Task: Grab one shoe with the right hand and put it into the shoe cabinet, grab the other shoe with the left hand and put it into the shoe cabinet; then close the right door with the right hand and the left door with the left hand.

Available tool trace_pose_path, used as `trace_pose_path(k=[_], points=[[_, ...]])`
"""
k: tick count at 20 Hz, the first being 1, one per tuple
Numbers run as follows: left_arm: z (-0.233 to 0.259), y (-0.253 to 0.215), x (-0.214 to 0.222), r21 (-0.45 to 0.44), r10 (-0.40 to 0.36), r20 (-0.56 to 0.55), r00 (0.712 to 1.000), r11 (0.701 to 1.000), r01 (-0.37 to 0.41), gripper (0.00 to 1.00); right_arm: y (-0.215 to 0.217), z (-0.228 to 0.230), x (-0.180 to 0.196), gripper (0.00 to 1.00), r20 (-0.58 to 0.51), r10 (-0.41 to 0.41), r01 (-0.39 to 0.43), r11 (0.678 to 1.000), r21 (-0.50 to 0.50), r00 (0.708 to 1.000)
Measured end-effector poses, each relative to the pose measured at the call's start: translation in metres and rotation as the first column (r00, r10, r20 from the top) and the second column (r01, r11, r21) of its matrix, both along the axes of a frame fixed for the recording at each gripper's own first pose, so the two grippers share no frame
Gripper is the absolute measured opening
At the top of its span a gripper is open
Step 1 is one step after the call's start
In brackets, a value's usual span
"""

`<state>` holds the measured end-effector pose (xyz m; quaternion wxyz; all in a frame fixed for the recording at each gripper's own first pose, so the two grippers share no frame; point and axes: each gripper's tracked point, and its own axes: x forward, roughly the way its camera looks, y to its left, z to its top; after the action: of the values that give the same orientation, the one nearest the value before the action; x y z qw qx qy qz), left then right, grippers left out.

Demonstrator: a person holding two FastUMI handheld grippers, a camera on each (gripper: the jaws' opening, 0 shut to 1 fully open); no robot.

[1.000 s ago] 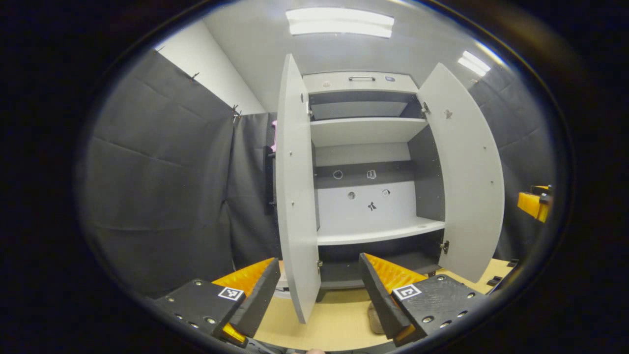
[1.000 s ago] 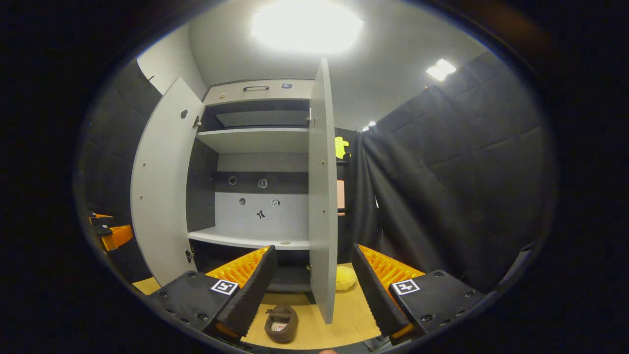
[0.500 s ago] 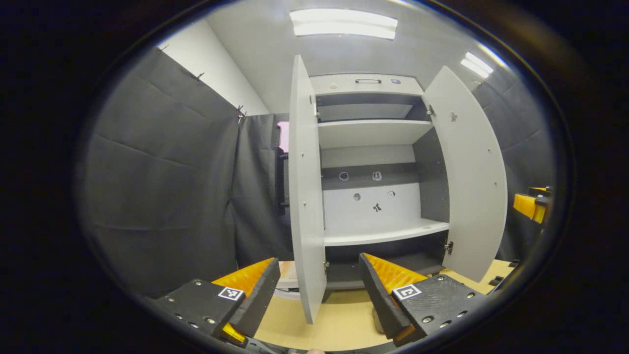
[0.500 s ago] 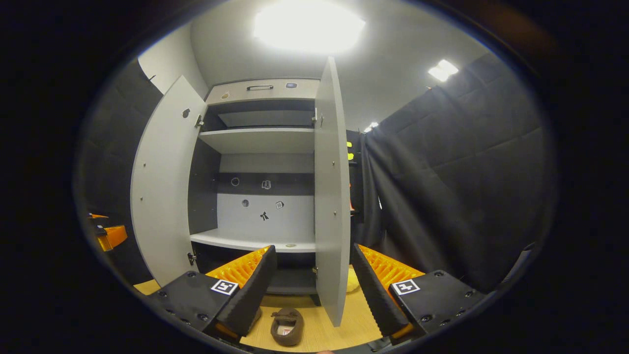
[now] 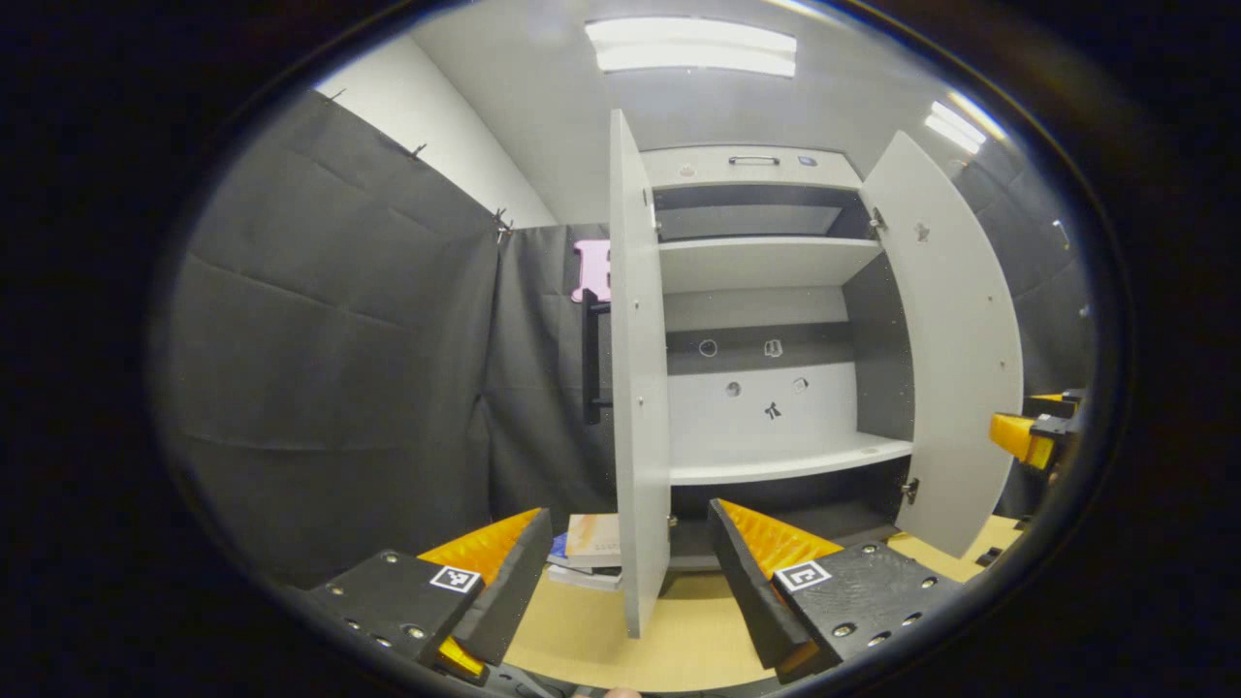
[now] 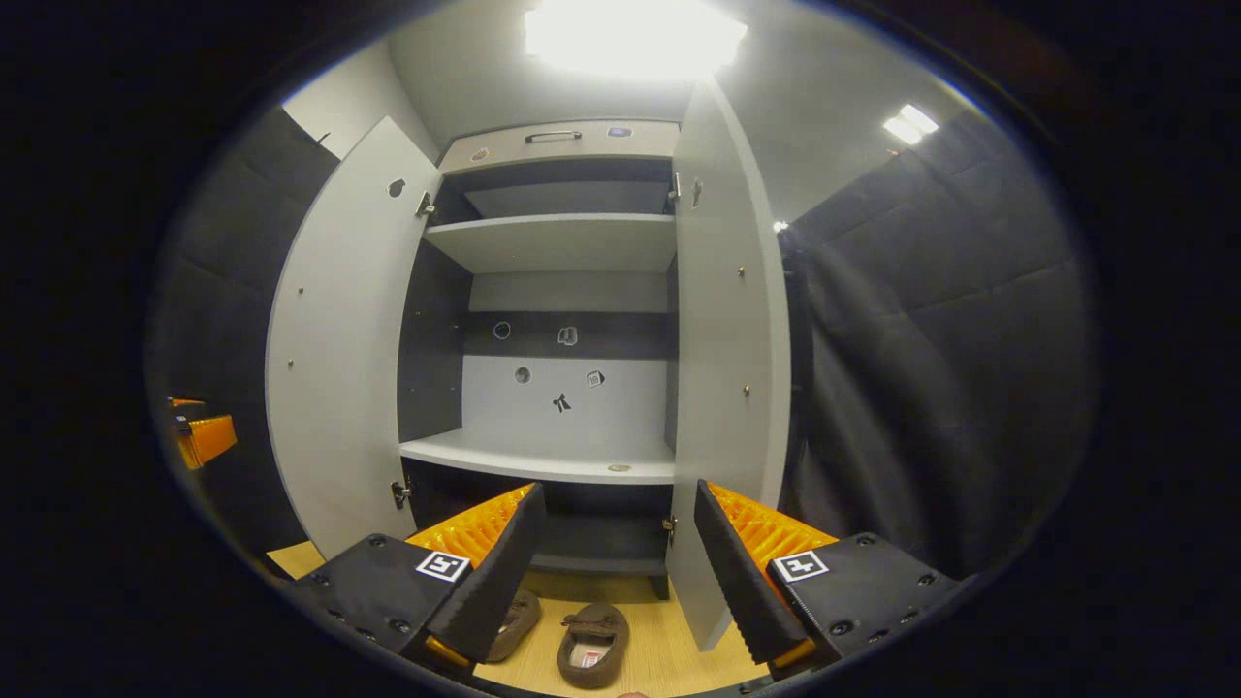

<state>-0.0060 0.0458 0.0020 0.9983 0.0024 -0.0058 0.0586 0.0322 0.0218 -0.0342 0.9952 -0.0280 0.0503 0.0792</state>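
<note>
Both views are sliding rightward across the cabinet (image 6: 567,407); doors are standing wide. My right claw (image 6: 611,567) is hanging released above two shoes (image 6: 591,643) on the floor. My left claw (image 5: 630,572) is gaping, empty.

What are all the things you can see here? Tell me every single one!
Shoe cabinet: one, grey, straight ahead, shelves bare.
Cabinet doors: two, grey, both open; left door, right door.
Shoes: two, brown, on the wooden floor before the cabinet; one in plain sight, the other partly behind a finger.
Books: small stack, on the floor beside the cabinet.
Ceiling lights: white, overhead.
Left gripper: open, holding nothing.
Right gripper: open, holding nothing.
</note>
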Motion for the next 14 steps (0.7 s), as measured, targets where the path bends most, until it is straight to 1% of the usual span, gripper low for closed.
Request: trace_pose_path(k=[3,7,9,12,13,14], points=[[-0.006,0.004,0.004,0.012,0.022,-0.001,1.0,1.0,-0.022,0.94,0.02,-0.03,0.02,0.98,-0.042,0.034,-0.035,0.999,-0.037,0.999],[-0.029,0.002,0.016,-0.02,0.04,-0.056,0.998,0.999,-0.041,0.94,0.035,-0.088,0.031,0.98,-0.158,0.075,-0.088,0.993,-0.079,0.985],[-0.039,-0.001,0.018,-0.033,0.045,-0.077,0.996,0.998,-0.047,0.94,0.039,-0.124,0.034,0.98,-0.242,0.09,-0.114,0.989,-0.089,0.966],[-0.05,-0.002,0.021,-0.023,0.056,-0.108,0.993,0.998,-0.058,0.94,0.042,-0.173,0.036,0.98,-0.36,0.107,-0.144,0.986,-0.08,0.927],[-0.054,-0.003,0.021,-0.017,0.059,-0.117,0.991,0.998,-0.062,0.99,0.044,-0.188,0.036,0.97,-0.395,0.109,-0.151,0.986,-0.076,0.912],[-0.058,-0.002,0.021,-0.011,0.062,-0.127,0.99,0.998,-0.064,0.99,0.045,-0.203,0.036,0.98,-0.433,0.113,-0.159,0.985,-0.072,0.894]])
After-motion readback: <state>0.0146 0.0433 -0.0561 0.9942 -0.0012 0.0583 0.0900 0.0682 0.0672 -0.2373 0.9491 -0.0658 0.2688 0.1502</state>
